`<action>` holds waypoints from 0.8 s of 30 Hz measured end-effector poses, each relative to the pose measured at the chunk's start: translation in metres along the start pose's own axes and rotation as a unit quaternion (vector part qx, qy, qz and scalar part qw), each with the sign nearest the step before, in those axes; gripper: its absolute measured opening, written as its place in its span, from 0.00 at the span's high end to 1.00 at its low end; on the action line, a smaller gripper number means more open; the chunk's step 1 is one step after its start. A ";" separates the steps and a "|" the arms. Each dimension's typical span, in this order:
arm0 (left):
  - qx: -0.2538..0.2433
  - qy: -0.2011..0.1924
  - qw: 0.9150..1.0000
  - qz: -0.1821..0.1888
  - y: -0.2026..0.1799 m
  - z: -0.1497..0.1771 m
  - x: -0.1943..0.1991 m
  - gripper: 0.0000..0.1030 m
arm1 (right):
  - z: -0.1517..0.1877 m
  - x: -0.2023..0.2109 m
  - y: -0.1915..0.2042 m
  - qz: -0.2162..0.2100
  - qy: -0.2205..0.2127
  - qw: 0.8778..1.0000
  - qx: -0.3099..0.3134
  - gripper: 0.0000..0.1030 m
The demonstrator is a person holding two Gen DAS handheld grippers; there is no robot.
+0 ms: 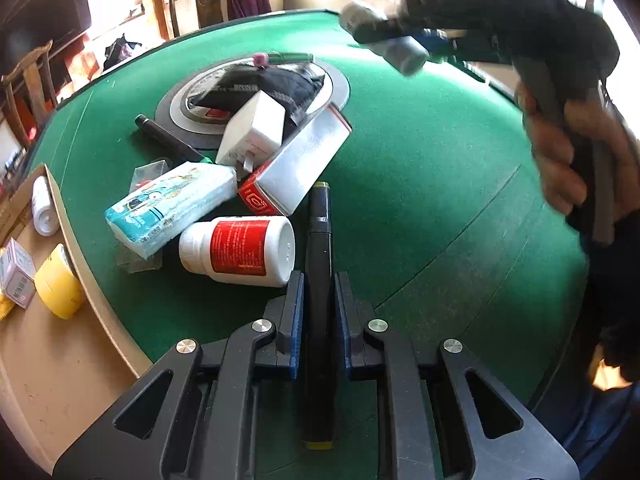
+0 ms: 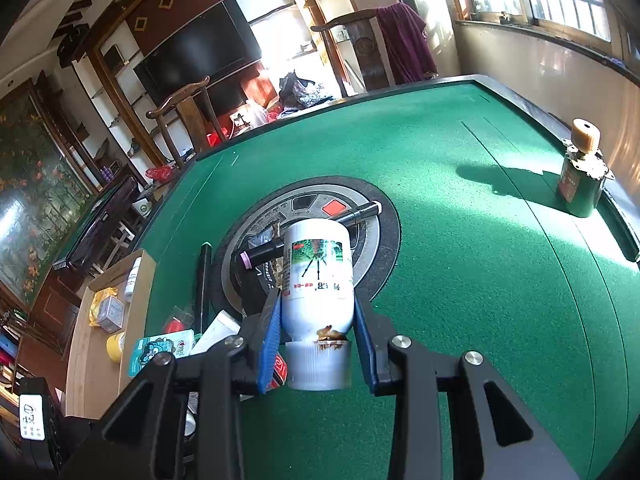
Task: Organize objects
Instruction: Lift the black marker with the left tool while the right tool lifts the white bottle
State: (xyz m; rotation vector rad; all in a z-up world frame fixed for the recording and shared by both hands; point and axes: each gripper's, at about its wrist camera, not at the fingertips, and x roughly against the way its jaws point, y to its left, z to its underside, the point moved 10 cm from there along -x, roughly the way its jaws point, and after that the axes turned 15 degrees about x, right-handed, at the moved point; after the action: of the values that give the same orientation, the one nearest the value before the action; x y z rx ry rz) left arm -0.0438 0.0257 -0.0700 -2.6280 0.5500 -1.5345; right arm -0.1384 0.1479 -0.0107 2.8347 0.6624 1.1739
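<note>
The left gripper (image 1: 318, 304) is clamped on a black marker (image 1: 319, 280) that runs lengthwise between its blue pads, the tip reaching out over the green table (image 1: 420, 160). The right gripper (image 2: 316, 332) is clamped on a white bottle (image 2: 318, 276), held with its cap toward the camera and a brown crust at the neck.

Just ahead of the marker, to the left, the rest of the clutter lies in a heap. A white bottle with a red label (image 1: 240, 250) lies on its side nearest the pads, touching a tissue pack (image 1: 172, 206). Behind them a red and white carton (image 1: 298, 164) leans against a white box (image 1: 254, 130), which rests on a black pouch (image 1: 264, 86) over the round centre plate (image 1: 340, 84). A black pen (image 1: 168, 138) lies beside the plate.

At the table's left edge a cardboard box (image 1: 60, 360) holds a yellow tape roll (image 1: 58, 286), a small white bottle (image 1: 44, 206) and a small carton (image 1: 16, 276).

Far right, a green can (image 2: 580, 184) stands alone near the table's rim, well apart from the heap.
</note>
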 end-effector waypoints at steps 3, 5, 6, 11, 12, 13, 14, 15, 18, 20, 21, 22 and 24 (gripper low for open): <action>0.020 -0.024 0.999 0.028 0.002 -0.009 0.017 0.86 | -0.001 0.001 0.002 0.001 -0.003 1.000 0.003 0.67; 0.036 -0.035 0.998 0.046 0.005 -0.014 0.024 0.87 | -0.002 0.001 0.004 0.000 -0.005 1.000 0.006 0.67; 0.042 -0.039 0.997 0.050 0.006 -0.016 0.028 0.87 | -0.001 0.002 0.005 0.000 -0.005 1.000 0.006 0.67; 0.061 -0.045 0.996 0.056 0.009 -0.021 0.034 0.87 | -0.001 0.001 0.012 -0.002 -0.006 1.000 0.013 0.67; 0.063 -0.048 0.995 0.057 0.009 -0.022 0.035 0.86 | -0.001 0.001 0.013 -0.002 -0.006 1.000 0.014 0.67; 0.064 -0.050 0.995 0.058 0.009 -0.023 0.037 0.86 | -0.001 0.001 0.014 -0.002 -0.006 1.000 0.015 0.67; 0.064 -0.051 0.995 0.059 0.008 -0.023 0.037 0.87 | 0.000 0.001 0.015 -0.002 -0.007 1.000 0.016 0.67; 0.067 -0.053 0.995 0.060 0.010 -0.024 0.038 0.87 | 0.000 0.001 0.016 -0.003 -0.007 1.000 0.016 0.67; 0.073 -0.060 0.993 0.066 0.014 -0.027 0.041 0.86 | 0.000 0.001 0.017 -0.003 -0.007 1.000 0.018 0.67; 0.076 -0.065 0.992 0.070 0.014 -0.029 0.044 0.87 | 0.000 0.001 0.017 -0.004 -0.006 1.000 0.019 0.67; 0.078 -0.067 0.992 0.072 0.016 -0.029 0.046 0.86 | 0.000 0.001 0.018 -0.005 -0.007 1.000 0.020 0.67; 0.080 -0.070 0.992 0.073 0.016 -0.030 0.047 0.86 | 0.000 0.002 0.019 -0.004 -0.007 1.000 0.020 0.67; 0.082 -0.075 0.991 0.071 0.017 -0.031 0.050 0.87 | 0.000 0.002 0.020 -0.005 -0.008 1.000 0.022 0.67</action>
State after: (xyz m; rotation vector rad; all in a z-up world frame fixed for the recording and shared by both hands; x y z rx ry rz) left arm -0.0527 -0.0024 -0.0166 -2.4942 0.5611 -1.2714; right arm -0.1296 0.1301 -0.0063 2.8684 0.7097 1.1494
